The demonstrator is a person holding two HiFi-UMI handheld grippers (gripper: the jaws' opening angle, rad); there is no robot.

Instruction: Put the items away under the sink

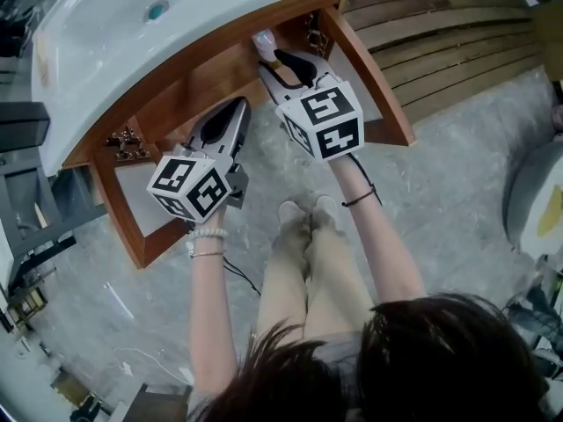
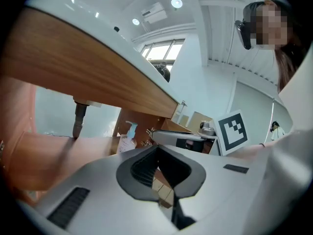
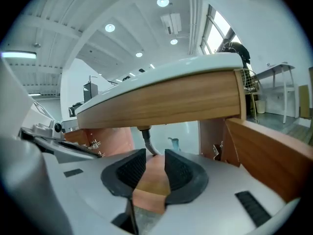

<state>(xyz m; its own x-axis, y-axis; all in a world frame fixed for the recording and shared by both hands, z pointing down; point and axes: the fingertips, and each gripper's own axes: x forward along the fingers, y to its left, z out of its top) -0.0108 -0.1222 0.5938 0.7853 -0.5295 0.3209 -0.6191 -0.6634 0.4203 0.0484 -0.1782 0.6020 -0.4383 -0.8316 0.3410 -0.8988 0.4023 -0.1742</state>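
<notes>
While the person stands over the open wooden vanity cabinet [image 1: 390, 112], both grippers point into the space beneath the glossy white ceramic sink [image 1: 114, 51]. The two cabinet doors are swung wide, with metal hinges showing on their inner faces.

The small white plastic pump bottle [image 1: 264, 42] with a pale blue pump head stands upright on the cabinet floor, towards the back, under the sink's wooden front rail. In the head view it sits just past the tips of the right gripper [image 1: 280, 57]. The right gripper view shows only its pump head [image 3: 174, 143], beyond the jaws and a little right of the gap between them.

The right gripper [image 3: 150, 155] is released. Its ribbed black pads stand apart, and only the reddish cabinet floor shows between them. A dark drain pipe [image 3: 146, 137] hangs from the sink just ahead of it.

The left gripper [image 1: 236, 105] is lower in the head view, beside the right one and nearer the left-hand door. Its jaws [image 2: 157, 148] are narrowly parted and hold nothing. From this gripper's view the pump bottle [image 2: 128, 138] stands well ahead, to the right of the drain pipe [image 2: 78, 119].

Outside the cabinet the floor is grey stone [image 1: 457, 200].
</notes>
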